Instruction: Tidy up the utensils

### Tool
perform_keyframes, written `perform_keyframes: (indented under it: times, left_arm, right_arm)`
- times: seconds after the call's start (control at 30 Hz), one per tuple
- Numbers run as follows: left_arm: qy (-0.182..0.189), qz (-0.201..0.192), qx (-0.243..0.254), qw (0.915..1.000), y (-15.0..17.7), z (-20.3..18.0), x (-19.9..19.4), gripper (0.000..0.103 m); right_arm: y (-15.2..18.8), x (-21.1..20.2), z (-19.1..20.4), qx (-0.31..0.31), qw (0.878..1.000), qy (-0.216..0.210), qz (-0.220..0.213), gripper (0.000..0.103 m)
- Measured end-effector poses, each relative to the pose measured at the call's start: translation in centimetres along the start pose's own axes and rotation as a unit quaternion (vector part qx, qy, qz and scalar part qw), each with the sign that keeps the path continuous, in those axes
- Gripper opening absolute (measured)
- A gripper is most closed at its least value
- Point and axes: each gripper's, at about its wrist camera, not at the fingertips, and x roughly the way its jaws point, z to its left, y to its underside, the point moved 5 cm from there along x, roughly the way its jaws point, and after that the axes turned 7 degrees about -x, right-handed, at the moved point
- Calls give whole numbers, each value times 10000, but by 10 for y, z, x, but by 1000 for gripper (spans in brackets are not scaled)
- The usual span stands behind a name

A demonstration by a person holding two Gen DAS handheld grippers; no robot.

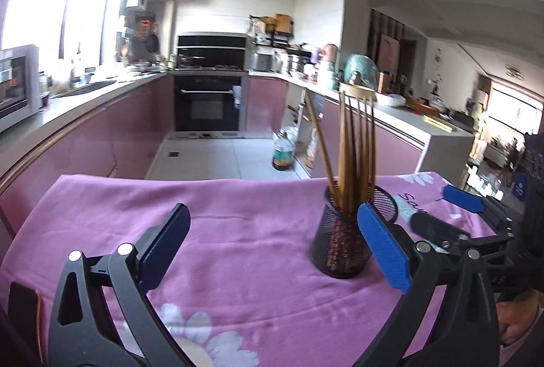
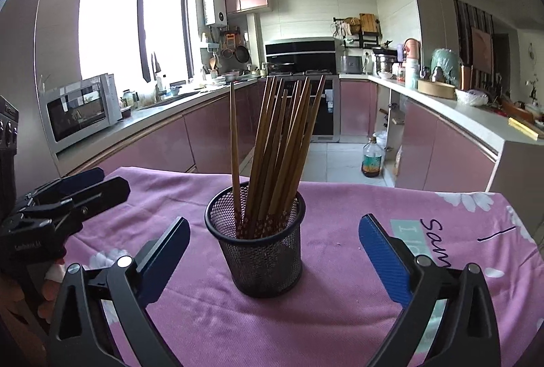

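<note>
A black mesh cup (image 2: 258,248) stands upright on the pink flowered cloth (image 2: 340,265). It holds several brown wooden chopsticks (image 2: 282,146) that lean right. My right gripper (image 2: 273,248) is open and empty, its blue pads on either side of the cup, a little nearer than it. My left gripper (image 1: 272,248) is open and empty. The cup (image 1: 343,244) stands just beyond its right pad, with the chopsticks (image 1: 357,149) in it. The right gripper shows in the left wrist view (image 1: 452,210). The left gripper shows at the left of the right wrist view (image 2: 88,187).
The cloth covers a table whose far edge (image 2: 340,185) faces a kitchen floor. Pink cabinets and counters run along both sides. A microwave (image 2: 81,112) stands on the left counter. An oil bottle (image 2: 372,159) stands on the floor.
</note>
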Motion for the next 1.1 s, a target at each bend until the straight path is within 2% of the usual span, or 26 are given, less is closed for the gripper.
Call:
perform_keyframes:
  times: [0.2, 0.3, 0.7, 1.1]
  left_arm:
    - [-193, -301, -59, 9993, 16, 13, -21, 97]
    - [-216, -485, -76, 9986, 20, 14, -30, 97]
    - [-417, -872, -32, 9953, 25, 12, -51, 97]
    - [-506, -938, -26, 9943, 26, 12, -58, 97]
  right_arm:
    - [6, -21, 6, -53, 9981, 387, -474, 96]
    - [6, -27, 9, -67, 9970, 437, -631, 96]
    - [10, -37, 25, -162, 9944, 639, -830, 96]
    - [8, -45, 29, -181, 9925, 746, -948, 96]
